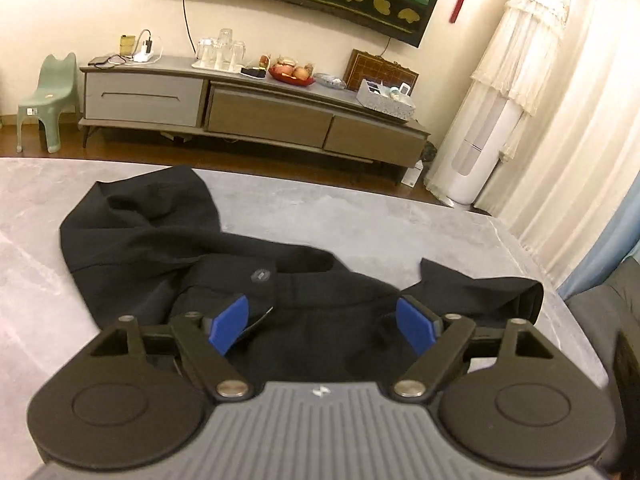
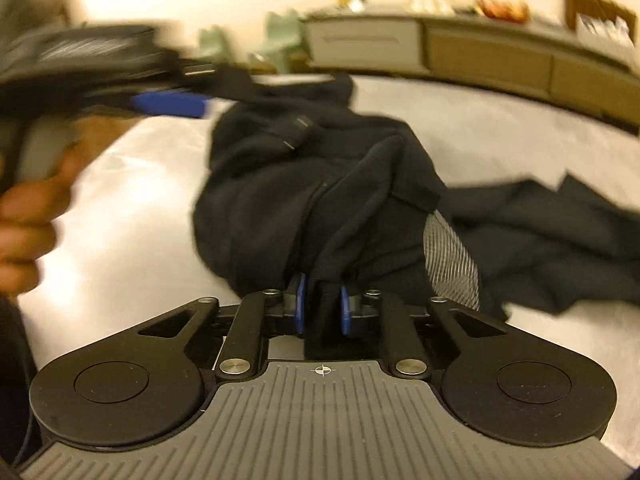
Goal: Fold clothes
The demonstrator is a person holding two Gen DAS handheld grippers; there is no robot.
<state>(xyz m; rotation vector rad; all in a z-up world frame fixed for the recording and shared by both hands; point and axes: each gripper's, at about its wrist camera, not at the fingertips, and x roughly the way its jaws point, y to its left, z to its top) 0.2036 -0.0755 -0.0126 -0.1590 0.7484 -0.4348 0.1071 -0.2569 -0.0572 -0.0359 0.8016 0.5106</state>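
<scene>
A black garment [image 1: 160, 248] is seen crumpled on the grey table [image 1: 360, 208]. Its bunched fabric is pinched by the right gripper [image 2: 322, 306] at twelve o'clock; nothing is held by the wide-spread left gripper [image 1: 324, 320]. Soft, limp cloth is judged best gripped at hems.

The right gripper [image 2: 322, 306] stands at the near edge, its blue pads [image 2: 301, 304] closed on a bunched fold of the black garment [image 2: 280, 200]. The cloth rises from the jaws and spreads far and right over the pale grey table [image 2: 132, 220]. A patch of grey mesh lining [image 2: 450, 256] shows just right of the pinched fold. At far left, blurred, a hand [image 2: 24, 220] holds the left gripper [image 2: 168, 104] above the table.
</scene>
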